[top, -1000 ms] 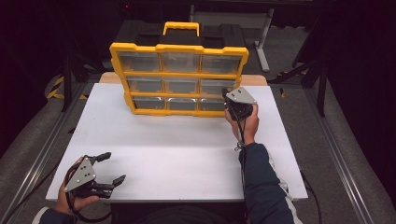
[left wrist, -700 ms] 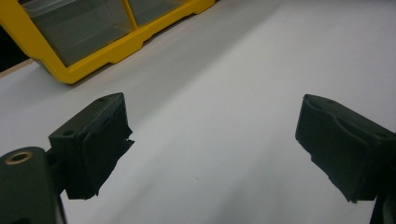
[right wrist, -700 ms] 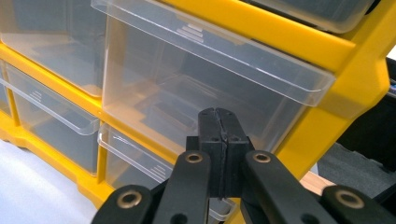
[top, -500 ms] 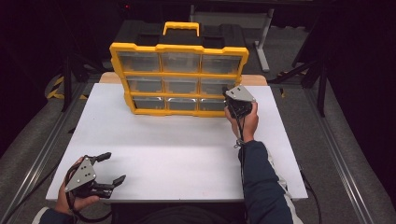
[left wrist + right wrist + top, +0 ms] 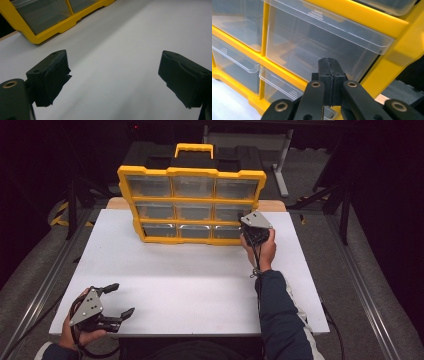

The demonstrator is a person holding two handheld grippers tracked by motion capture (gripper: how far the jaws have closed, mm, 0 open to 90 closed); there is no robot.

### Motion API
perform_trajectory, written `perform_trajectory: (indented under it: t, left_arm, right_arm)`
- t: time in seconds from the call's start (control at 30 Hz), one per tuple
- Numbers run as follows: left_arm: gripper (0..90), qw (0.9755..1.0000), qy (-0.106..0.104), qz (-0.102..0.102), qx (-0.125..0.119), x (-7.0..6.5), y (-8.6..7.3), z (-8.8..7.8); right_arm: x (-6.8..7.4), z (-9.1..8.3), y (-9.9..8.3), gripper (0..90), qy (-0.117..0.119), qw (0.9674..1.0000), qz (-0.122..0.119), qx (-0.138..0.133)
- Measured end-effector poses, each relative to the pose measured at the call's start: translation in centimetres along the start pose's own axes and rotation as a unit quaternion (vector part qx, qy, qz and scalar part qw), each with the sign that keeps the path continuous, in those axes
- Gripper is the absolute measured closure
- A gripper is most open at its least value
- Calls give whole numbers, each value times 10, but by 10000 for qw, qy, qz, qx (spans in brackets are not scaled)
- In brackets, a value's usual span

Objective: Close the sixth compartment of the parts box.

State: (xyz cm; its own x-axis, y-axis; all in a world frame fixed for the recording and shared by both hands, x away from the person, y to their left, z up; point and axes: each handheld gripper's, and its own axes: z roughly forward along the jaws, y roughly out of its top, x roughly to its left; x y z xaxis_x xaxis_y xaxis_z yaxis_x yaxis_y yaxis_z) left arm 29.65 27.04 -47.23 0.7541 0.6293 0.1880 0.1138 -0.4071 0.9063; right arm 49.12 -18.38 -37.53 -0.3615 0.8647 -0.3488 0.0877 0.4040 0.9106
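White table with yellow organiser at far edge: nine clear plastic drawers in three rows, yellow handle on top. Right gripper jaws pressed together, tips just before clear drawer at organiser's right column. Left gripper jaws wide apart, bare tabletop between, organiser corner well ahead-left
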Motion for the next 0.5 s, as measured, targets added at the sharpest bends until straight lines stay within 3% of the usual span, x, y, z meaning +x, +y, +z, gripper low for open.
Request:
perform_trajectory:
  t: [0.5]
  left_arm:
    - [106,10000,0,-13,-27,0,0,-1]
  right_arm:
    - [-2,-5,-2,898,94,9999,125,-73]
